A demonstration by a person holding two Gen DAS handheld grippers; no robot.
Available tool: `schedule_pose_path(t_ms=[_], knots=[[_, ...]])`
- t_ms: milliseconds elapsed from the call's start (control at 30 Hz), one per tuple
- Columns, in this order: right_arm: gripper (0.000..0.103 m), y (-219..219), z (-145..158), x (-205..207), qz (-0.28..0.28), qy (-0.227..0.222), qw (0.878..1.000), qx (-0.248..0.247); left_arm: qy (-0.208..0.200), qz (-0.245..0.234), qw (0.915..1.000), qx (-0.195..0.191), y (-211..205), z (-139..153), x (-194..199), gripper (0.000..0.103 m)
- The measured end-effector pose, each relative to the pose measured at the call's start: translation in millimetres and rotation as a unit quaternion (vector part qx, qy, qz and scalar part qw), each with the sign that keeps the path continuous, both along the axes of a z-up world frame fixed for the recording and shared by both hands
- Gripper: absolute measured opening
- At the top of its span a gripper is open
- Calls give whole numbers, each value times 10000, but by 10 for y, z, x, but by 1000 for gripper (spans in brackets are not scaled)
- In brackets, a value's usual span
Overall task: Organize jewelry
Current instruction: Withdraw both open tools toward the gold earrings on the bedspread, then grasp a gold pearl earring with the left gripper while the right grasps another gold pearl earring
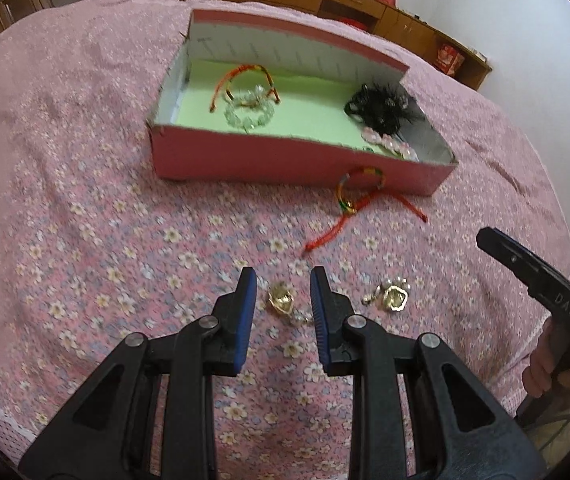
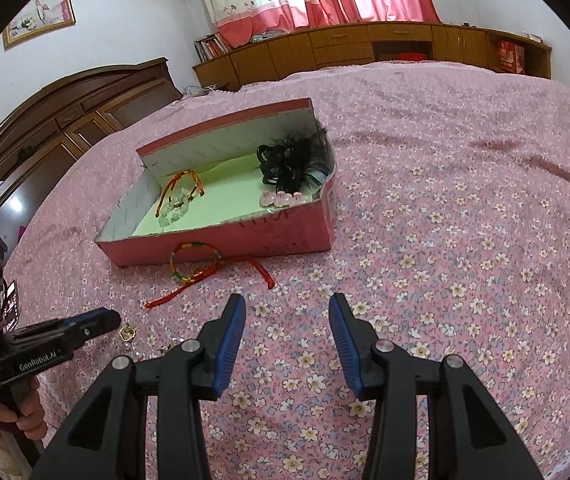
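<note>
A pink cardboard box (image 1: 245, 160) (image 2: 221, 246) with a green floor lies on the bed. Inside it are a red-orange cord bracelet (image 1: 245, 76), a clear bead bracelet (image 1: 249, 114), a black feathered hair piece (image 1: 381, 108) and pink beads (image 1: 385, 142). A multicoloured cord bracelet (image 1: 359, 188) (image 2: 195, 260) with red strings leans on the box front. Two gold earrings lie nearer: one (image 1: 281, 300) lies between the open fingers of my left gripper (image 1: 283, 280), untouched, the other (image 1: 393, 296) to its right. My right gripper (image 2: 287, 300) hangs open over bare bedspread.
The pink flowered bedspread (image 2: 465, 240) covers everything around. A person's hand (image 1: 545, 364) holds the right gripper's handle at the right edge. A dark wooden headboard (image 2: 65, 120) stands at the left, and low wooden cabinets (image 2: 365, 48) run along the far wall.
</note>
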State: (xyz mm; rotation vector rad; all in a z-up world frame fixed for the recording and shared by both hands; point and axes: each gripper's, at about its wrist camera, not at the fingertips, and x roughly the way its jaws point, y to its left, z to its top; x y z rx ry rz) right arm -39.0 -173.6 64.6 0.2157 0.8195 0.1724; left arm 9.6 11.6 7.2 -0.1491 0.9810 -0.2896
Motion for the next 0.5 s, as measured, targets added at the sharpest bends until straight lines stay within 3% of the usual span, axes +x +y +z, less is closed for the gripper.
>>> schedule_pose_path(t_ms=[500], knots=[[46,26,-74,9,45,101,9999,28,251,-43,9997,-62,-60,-241,54,18]])
